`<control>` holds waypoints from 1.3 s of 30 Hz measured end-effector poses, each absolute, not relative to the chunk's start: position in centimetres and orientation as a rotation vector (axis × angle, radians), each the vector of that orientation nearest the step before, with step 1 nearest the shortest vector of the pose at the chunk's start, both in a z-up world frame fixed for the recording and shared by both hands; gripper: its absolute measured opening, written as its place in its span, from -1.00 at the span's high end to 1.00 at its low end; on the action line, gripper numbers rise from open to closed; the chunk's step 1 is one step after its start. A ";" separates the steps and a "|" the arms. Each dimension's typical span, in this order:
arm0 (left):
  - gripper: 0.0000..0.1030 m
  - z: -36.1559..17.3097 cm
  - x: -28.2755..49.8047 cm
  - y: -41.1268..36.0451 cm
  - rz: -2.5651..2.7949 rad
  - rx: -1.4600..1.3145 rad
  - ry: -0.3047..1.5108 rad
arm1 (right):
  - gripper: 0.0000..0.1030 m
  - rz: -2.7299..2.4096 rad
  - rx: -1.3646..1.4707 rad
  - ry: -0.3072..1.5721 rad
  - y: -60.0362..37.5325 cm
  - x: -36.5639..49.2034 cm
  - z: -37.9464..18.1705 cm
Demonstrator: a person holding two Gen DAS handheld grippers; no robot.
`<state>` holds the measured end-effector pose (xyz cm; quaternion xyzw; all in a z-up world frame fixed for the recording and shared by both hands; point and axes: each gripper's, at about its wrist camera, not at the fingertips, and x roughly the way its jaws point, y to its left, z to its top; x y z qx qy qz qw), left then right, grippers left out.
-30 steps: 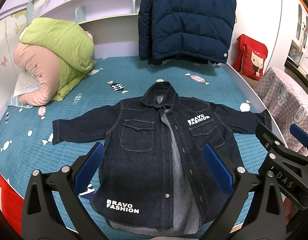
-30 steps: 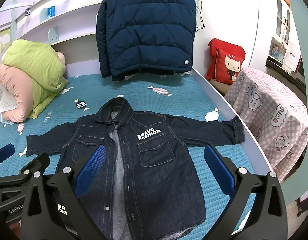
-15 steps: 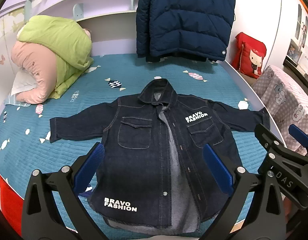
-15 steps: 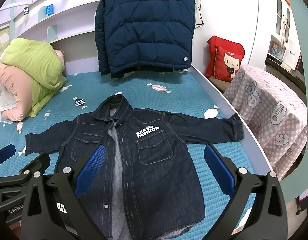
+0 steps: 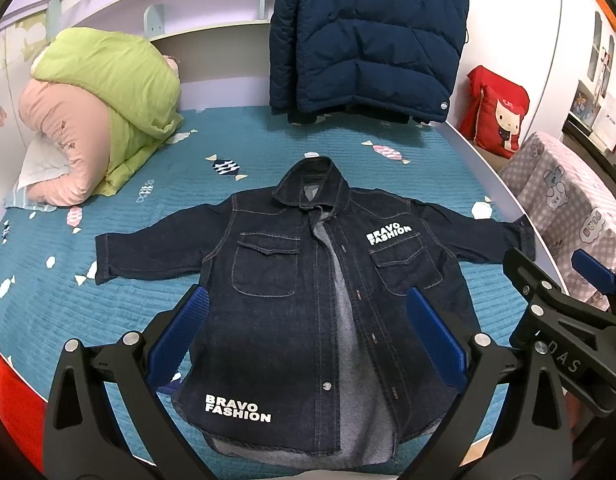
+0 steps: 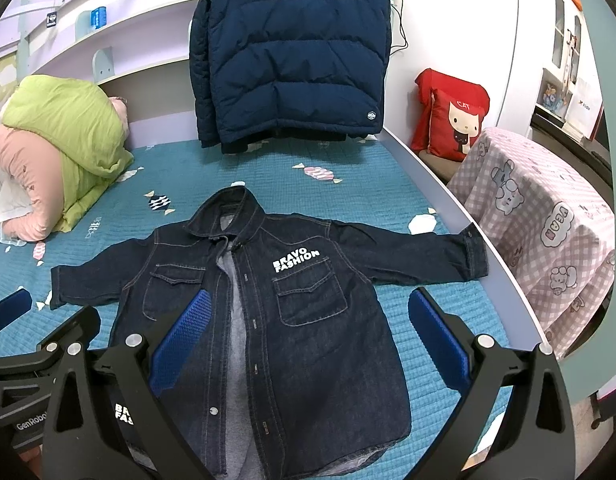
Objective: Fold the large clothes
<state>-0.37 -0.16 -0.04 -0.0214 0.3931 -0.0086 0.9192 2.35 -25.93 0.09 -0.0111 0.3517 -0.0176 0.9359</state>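
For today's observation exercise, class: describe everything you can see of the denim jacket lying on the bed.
The denim jacket is dark indigo with pale stitching, lying flat and face up on the teal bedspread, collar away from the cameras, both sleeves spread sideways. Its front hangs unbuttoned, showing grey lining. Two flapped chest pockets; white BRAVO FASHION print above one pocket and near the hem. Neither open gripper touches it.
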 end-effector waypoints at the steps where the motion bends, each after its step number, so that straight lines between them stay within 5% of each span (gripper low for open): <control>1: -0.91 -0.1 -0.4 -0.2 -0.020 -0.046 0.809 | -0.86 -0.035 -0.021 0.720 -25.9 2.4 0.1; 39: -0.90 -2.8 1.4 7.7 0.056 -0.196 0.941 | -0.86 0.055 -0.063 0.838 -18.6 5.8 -2.1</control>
